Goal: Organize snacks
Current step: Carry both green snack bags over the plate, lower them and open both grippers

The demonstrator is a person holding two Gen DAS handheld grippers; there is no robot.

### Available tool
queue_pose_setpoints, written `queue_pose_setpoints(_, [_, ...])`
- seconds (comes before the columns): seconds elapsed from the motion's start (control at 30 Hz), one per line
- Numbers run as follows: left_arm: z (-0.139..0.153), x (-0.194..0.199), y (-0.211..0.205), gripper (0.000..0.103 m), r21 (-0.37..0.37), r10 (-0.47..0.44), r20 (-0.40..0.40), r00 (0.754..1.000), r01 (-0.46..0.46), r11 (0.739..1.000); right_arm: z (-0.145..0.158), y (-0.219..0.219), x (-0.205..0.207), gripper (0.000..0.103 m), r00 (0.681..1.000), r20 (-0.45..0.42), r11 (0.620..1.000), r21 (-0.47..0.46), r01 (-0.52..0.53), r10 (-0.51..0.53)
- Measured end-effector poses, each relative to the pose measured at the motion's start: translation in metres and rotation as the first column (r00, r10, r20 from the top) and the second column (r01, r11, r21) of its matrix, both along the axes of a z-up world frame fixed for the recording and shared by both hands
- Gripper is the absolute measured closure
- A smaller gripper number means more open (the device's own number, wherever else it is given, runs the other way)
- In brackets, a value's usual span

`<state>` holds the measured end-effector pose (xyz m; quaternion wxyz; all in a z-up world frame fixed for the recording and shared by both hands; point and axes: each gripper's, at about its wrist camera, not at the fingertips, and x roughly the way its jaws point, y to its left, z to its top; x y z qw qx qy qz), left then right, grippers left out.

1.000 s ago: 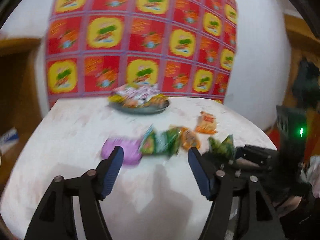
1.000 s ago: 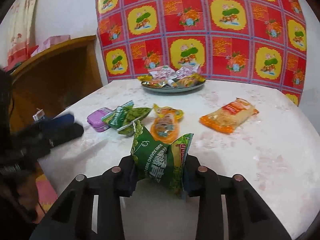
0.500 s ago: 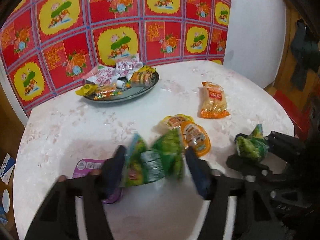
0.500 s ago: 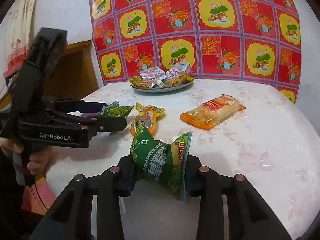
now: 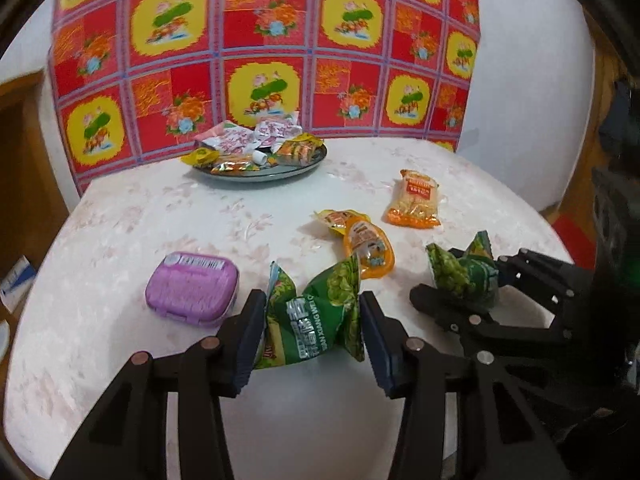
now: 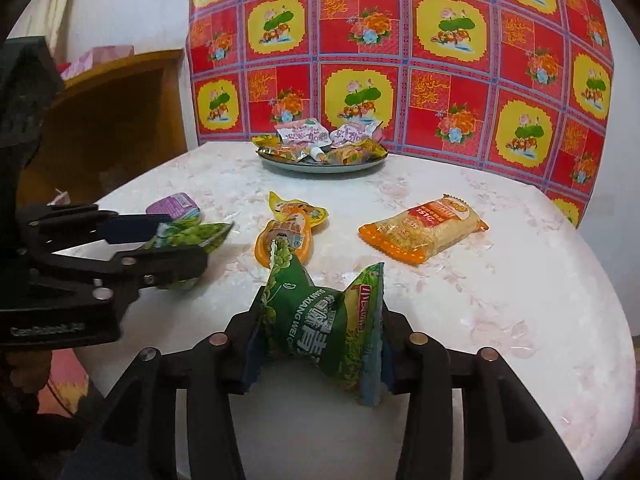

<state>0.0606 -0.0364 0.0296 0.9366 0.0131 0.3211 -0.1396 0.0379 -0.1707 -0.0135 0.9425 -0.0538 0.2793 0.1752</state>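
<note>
left gripper closed onto green packet | right gripper easing, grips green bag | marble table

White wall — red-yellow floral cloth, wooden cabinet, pale round table

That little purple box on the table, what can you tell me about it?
The purple box is a flat, rounded-corner case, plastic by the look, with a pale printed label and barcode along its far edge. It lies flat and closed on the white table, just left of the green snack bag pinched in the left gripper. Nothing appears to touch it.
</note>
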Motion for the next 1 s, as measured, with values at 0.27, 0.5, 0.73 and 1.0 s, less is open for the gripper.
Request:
queue_pose_setpoints(0.27, [-0.009,-0.005,0.008,0.051,-0.054,0.003,-0.008,1.0,-0.004,0.999,0.006,-0.008,0.001,0.051,0.996,-0.09,0.999,0.038,0.003,0.0])
queue_pose_setpoints(0.5, [-0.009,-0.009,0.022,0.053,-0.201,0.016,-0.04,0.999,-0.023,0.979,0.009,-0.016,0.001,0.051,0.99,-0.136,0.994,0.098,0.036,-0.023])
queue_pose_setpoints(0.73, [-0.005,-0.013,0.029,0.059,-0.256,0.024,-0.024,0.999,-0.029,0.966,0.009,-0.029,0.003,0.068,0.994,-0.092,0.982,0.175,0.065,-0.05])
queue_pose_setpoints(1.0, [0.037,-0.007,0.021,0.06,-0.139,0.035,0.046,0.998,-0.028,0.99,0.033,-0.025,0.005,0.072,1.0,-0.023,0.988,0.156,0.01,-0.006])
